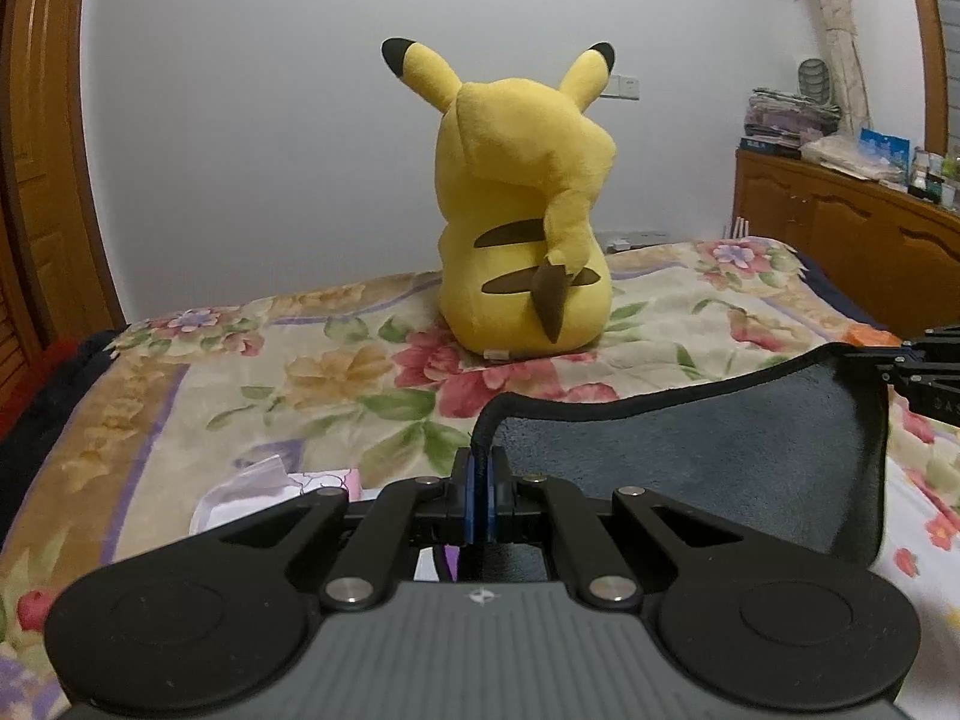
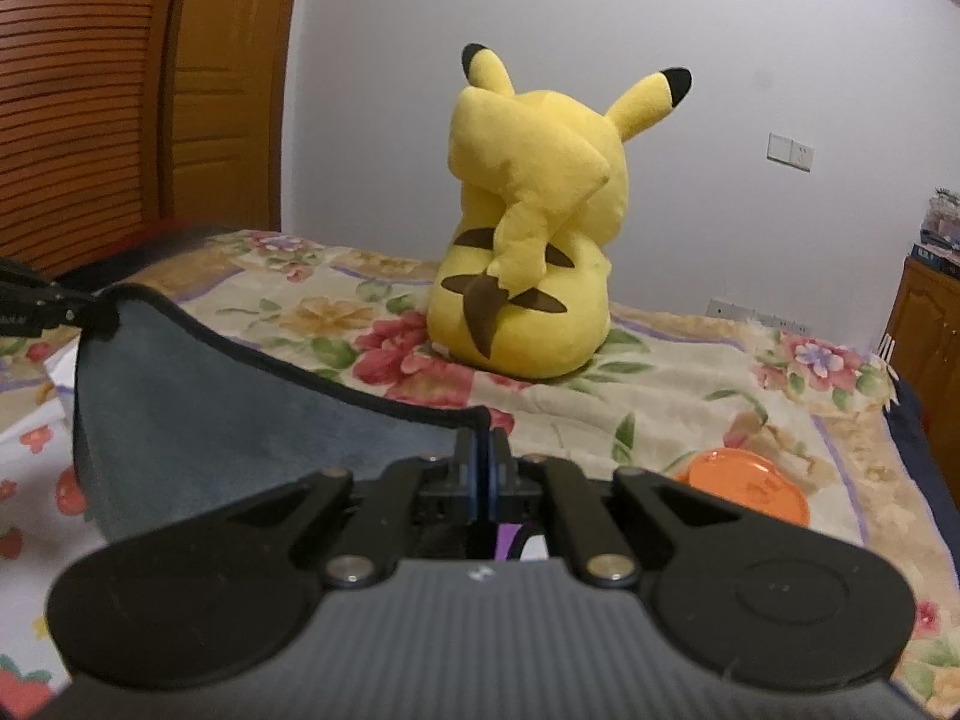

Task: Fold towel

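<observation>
Both the left gripper (image 1: pixel 480 474) and right gripper (image 2: pixel 485 462) are clamped on the grey towel's (image 1: pixel 720 450) top corners, holding it lifted above the bed (image 1: pixel 270 372). Judging by this, the fold is under way; next, carry that edge across and lay it flat.

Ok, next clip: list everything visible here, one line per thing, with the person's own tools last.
towel: one, dark grey with black hem, lifted over the bed, a top corner pinched in each tool
plush toy: one, yellow with brown stripes and black ear tips, sitting on the blanket, back to the cameras
blanket: one, cream with a floral print, covering the bed
plate: one, orange, on the blanket right of the right tool
cabinet: one, brown wood, far right, with clutter on top
wall: white, behind the bed
left tool: black, shut on the towel's left corner
right tool: black, shut on the towel's right corner
</observation>
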`<state>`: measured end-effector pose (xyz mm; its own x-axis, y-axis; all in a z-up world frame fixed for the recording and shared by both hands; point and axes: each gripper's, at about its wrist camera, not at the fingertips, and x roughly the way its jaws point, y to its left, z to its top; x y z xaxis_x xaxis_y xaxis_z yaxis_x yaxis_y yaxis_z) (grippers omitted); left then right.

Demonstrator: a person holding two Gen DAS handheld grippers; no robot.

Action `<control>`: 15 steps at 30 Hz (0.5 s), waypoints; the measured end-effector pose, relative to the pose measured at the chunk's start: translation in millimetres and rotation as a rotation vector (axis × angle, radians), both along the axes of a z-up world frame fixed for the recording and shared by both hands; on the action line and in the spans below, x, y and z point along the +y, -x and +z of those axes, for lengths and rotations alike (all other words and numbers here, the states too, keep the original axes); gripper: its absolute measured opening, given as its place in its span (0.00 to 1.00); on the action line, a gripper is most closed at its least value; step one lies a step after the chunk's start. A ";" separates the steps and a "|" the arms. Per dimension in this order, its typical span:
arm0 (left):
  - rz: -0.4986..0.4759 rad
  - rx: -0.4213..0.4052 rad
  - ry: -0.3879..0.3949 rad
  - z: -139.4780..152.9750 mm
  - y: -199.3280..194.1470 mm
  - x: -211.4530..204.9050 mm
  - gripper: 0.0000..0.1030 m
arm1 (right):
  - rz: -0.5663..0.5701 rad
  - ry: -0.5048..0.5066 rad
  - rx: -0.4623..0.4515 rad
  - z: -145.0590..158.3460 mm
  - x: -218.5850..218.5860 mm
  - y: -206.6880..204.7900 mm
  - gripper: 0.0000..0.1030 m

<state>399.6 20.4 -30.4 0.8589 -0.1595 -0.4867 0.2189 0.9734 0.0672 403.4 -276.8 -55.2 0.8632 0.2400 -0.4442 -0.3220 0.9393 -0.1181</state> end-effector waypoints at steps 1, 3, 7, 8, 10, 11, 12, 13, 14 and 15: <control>0.003 -0.001 -0.002 -2.3 -3.9 -0.8 0.04 | -0.003 0.001 -0.001 -2.5 0.0 -1.7 0.04; 0.008 -0.001 -0.006 -6.9 -12.0 -2.0 0.04 | -0.010 -0.002 0.001 -8.7 -0.7 -8.5 0.04; 0.014 0.000 -0.018 -17.7 -25.4 -5.7 0.04 | -0.021 0.001 0.002 -20.2 -1.4 -20.0 0.04; 0.016 0.004 -0.017 -21.2 -29.0 -6.1 0.04 | -0.023 0.001 0.003 -23.1 -0.8 -22.7 0.04; 0.022 0.009 -0.020 -29.5 -34.0 -8.0 0.04 | -0.024 0.000 0.007 -29.2 -0.2 -27.2 0.04; 0.027 0.011 -0.022 -33.2 -36.2 -8.9 0.04 | -0.025 0.001 0.011 -32.1 0.5 -29.1 0.04; 0.033 0.014 -0.023 -37.3 -38.7 -9.7 0.04 | -0.025 0.003 0.013 -34.8 0.9 -31.3 0.04; 0.037 0.015 -0.023 -40.7 -40.6 -9.6 0.04 | -0.026 0.006 0.014 -37.9 1.6 -33.3 0.04; 0.043 0.015 -0.023 -44.1 -42.8 -9.8 0.04 | -0.028 0.009 0.016 -40.1 2.0 -35.0 0.04; 0.046 0.017 -0.025 -47.9 -45.3 -10.6 0.04 | -0.030 0.011 0.018 -42.4 2.3 -37.0 0.04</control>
